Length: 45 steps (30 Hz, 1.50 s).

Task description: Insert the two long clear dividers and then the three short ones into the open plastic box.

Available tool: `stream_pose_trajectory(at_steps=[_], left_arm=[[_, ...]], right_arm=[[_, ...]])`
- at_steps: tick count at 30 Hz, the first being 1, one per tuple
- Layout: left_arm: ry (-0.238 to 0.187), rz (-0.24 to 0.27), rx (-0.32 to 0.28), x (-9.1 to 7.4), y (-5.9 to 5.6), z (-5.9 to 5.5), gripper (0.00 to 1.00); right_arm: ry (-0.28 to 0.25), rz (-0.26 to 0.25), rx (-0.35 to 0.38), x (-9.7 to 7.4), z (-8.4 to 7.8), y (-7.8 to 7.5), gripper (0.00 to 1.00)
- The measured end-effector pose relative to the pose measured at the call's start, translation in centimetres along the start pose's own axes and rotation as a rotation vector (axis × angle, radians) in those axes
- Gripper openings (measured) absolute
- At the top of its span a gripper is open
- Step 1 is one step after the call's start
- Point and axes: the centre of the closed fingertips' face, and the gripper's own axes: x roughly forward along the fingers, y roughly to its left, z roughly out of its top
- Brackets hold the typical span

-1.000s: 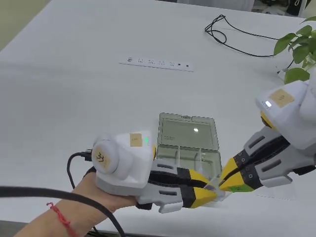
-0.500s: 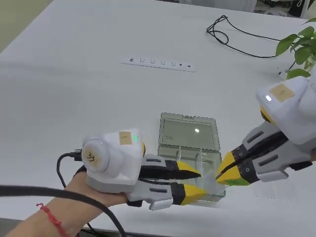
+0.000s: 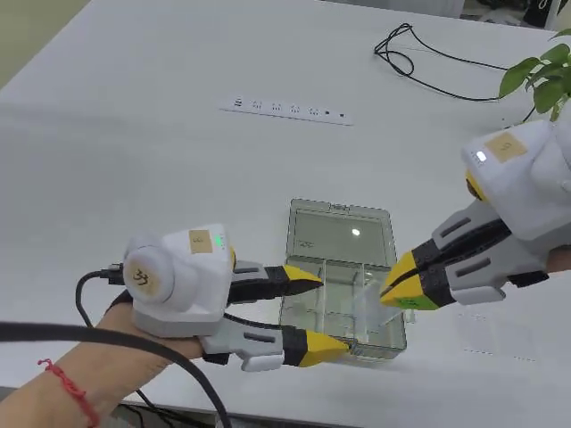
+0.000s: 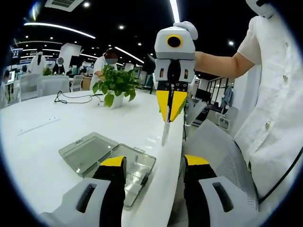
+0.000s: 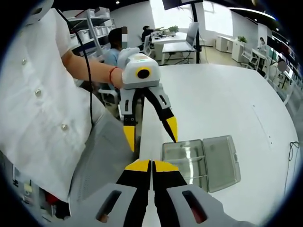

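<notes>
Nothing reads clearly. The left hand-held gripper (image 3: 328, 314) bears a tan sticker (image 3: 198, 239) and a dark emblem (image 3: 143, 278) on its round cap, both too small to make out.

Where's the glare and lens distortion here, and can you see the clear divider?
Left gripper view: fisheye curves the table edge, ceiling lights flare, the divider stands out in the right gripper. Head view: even light, one small glint on the box lid; the divider nearly vanishes against the box. Right gripper view: same curving, blown-out brightness at top.
</notes>
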Motion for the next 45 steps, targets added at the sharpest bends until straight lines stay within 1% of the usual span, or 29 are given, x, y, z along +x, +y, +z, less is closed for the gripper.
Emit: stream_pose_trajectory(at_steps=[4, 9, 11, 12, 13, 14, 16, 19, 20, 22, 24, 28, 30, 32, 34, 35, 39, 45], left_arm=[[0.010, 0.030, 0.011, -0.5, 0.8, -0.4, 0.60], [0.029, 0.053, 0.005, -1.0, 1.5, -1.2, 0.69], [0.024, 0.067, 0.016, -1.3, 1.9, -1.3, 0.73], [0.027, 0.072, 0.011, -1.3, 2.0, -1.5, 0.76], [0.028, 0.073, 0.011, -1.4, 2.0, -1.5, 0.79], [0.027, 0.077, 0.019, -1.5, 2.2, -1.7, 0.82], [0.040, 0.083, 0.015, -1.6, 2.5, -2.1, 0.85], [0.050, 0.091, 0.030, -1.8, 2.9, -2.4, 0.91], [0.054, 0.091, 0.030, -1.8, 3.0, -2.6, 0.93], [0.056, 0.098, 0.032, -2.0, 3.3, -2.8, 0.96], [0.058, 0.101, 0.021, -2.1, 3.6, -3.0, 1.00], [0.066, 0.104, 0.023, -2.2, 3.7, -3.2, 1.00], [0.068, 0.106, 0.030, -2.3, 3.8, -3.3, 1.00], [0.073, 0.106, 0.024, -2.3, 3.9, -3.4, 1.00], [0.072, 0.109, 0.025, -2.4, 4.0, -3.5, 1.00], [0.071, 0.111, 0.023, -2.4, 4.0, -3.5, 1.00], [0.068, 0.114, 0.019, -2.4, 4.0, -3.5, 1.00], [0.063, 0.118, 0.012, -2.5, 4.1, -3.5, 1.00]], right_arm=[[-0.009, -0.019, 0.004, 0.4, 0.4, -0.8, 0.03], [-0.015, -0.042, 0.008, 1.1, 0.6, -1.9, 0.03], [-0.017, -0.051, 0.008, 1.4, 0.7, -2.4, 0.03], [-0.021, -0.059, 0.010, 1.5, 0.8, -2.7, 0.03], [-0.022, -0.063, 0.011, 1.6, 0.9, -2.8, 0.03], [-0.028, -0.071, 0.014, 1.9, 1.0, -3.3, 0.03], [-0.033, -0.081, 0.017, 2.2, 1.2, -3.8, 0.03], [-0.041, -0.093, 0.026, 2.9, 1.3, -4.6, 0.03], [-0.043, -0.097, 0.028, 3.2, 1.3, -4.8, 0.03], [-0.043, -0.110, 0.030, 4.2, 0.7, -5.9, 0.03], [-0.040, -0.118, 0.024, 4.7, 0.4, -6.5, 0.03], [-0.048, -0.128, 0.037, 5.8, 0.2, -7.4, 0.03], [-0.046, -0.124, 0.038, 6.2, 0.1, -7.5, 0.03], [-0.041, -0.121, 0.031, 6.9, -0.5, -7.8, 0.03], [-0.021, -0.120, 0.022, 7.2, -0.9, -7.7, 0.03], [-0.017, -0.119, 0.020, 7.6, -1.4, -8.0, 0.03], [-0.024, -0.116, 0.030, 7.6, -1.3, -8.2, 0.03], [-0.017, -0.117, 0.030, 8.1, -1.7, -8.6, 0.03]])
